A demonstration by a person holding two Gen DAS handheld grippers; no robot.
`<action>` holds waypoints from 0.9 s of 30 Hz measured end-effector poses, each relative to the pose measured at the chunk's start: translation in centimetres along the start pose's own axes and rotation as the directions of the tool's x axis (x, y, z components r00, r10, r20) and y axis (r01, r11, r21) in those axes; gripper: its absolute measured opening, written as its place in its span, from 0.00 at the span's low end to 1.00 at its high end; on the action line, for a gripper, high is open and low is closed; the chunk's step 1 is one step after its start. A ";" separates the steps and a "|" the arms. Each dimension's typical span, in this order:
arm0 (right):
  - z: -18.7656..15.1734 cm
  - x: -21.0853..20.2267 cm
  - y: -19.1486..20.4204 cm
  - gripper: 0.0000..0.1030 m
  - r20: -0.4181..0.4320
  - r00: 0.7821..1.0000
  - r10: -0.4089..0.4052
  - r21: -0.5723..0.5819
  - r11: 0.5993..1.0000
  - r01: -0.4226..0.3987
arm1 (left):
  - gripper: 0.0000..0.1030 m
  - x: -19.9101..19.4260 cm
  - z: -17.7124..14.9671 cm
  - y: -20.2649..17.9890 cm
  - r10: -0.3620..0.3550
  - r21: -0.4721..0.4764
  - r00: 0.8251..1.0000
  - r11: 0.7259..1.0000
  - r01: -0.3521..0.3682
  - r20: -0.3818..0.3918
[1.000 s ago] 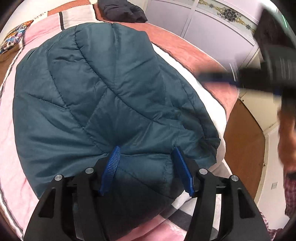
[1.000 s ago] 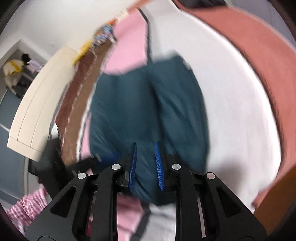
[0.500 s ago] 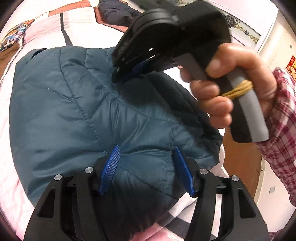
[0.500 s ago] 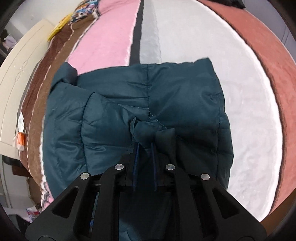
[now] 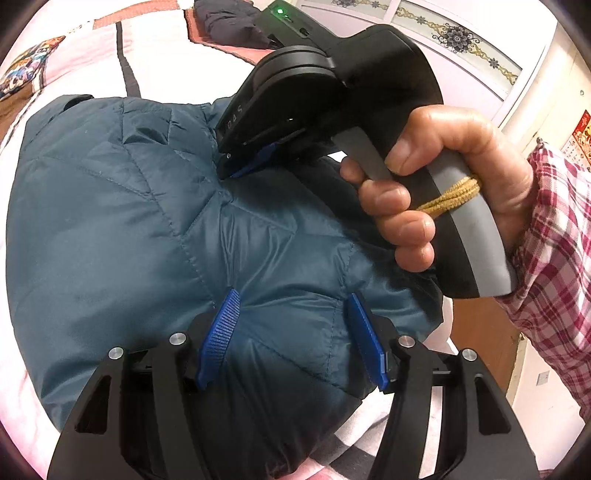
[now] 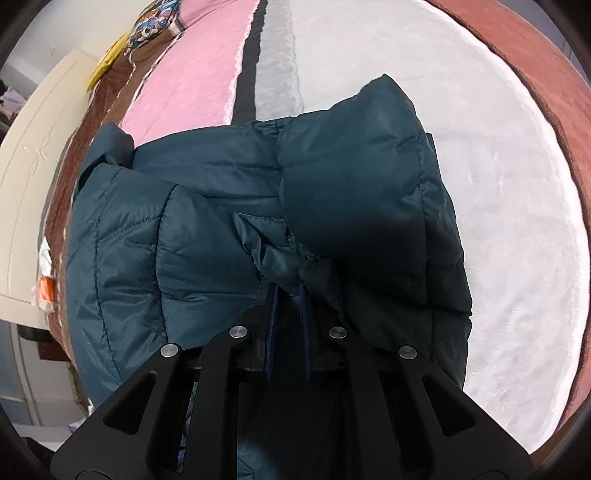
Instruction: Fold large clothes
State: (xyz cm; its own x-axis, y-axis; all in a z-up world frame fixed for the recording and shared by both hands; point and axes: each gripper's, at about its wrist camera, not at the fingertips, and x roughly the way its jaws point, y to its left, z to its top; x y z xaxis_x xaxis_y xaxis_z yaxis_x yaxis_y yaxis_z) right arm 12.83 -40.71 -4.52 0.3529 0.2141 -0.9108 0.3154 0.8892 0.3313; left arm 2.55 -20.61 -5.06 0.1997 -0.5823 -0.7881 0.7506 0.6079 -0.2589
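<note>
A dark teal quilted jacket lies bunched on the bed. My left gripper sits at its near edge, jaws wide, blue pads pressing into a thick puffy fold that bulges between them. My right gripper, held by a hand in a plaid sleeve, points down into the jacket's middle. In the right wrist view the right gripper is nearly closed, pinching a small tuft of the jacket. A puffed part stands up just right of the pinch.
The bed cover has pink, white, black and red-brown bands. Another dark garment lies at the far end. Wardrobe doors stand beyond the bed. A cream panel borders the bed's left side in the right wrist view.
The right gripper swung in from the right, came down onto the jacket's middle and closed on a tuft of fabric. The left gripper kept its hold and place.
</note>
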 end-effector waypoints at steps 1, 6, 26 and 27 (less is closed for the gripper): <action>0.0 0.0 0.0 0.08 0.004 1.000 -0.002 0.003 1.000 0.002 | 0.58 -0.3 0.5 -0.2 0.003 0.000 1.000 1.000 -0.003 0.000; 0.0 -0.3 0.4 0.08 0.012 1.000 -0.012 0.019 1.000 0.012 | 0.53 -1.9 1.3 -0.2 -0.040 -0.057 0.999 0.998 0.039 -0.007; -9.6 -5.8 0.1 0.29 0.034 0.998 -0.047 -0.078 0.996 0.050 | 0.56 -7.2 -2.4 6.4 0.033 -0.199 0.995 0.979 -0.051 -0.092; -9.6 -4.9 -0.8 0.33 0.029 0.999 -0.031 -0.050 0.998 0.033 | 0.57 -6.8 -2.4 6.3 0.038 -0.188 0.995 0.981 -0.056 -0.097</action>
State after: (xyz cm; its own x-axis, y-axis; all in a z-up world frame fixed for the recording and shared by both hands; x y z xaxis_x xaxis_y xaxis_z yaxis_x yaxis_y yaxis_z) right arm 2.43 -38.57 -2.69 0.3683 0.1743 -0.9132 0.2828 0.9147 0.2887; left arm 4.38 -11.52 -2.63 0.1662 -0.5033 -0.8479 0.6064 0.7302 -0.3146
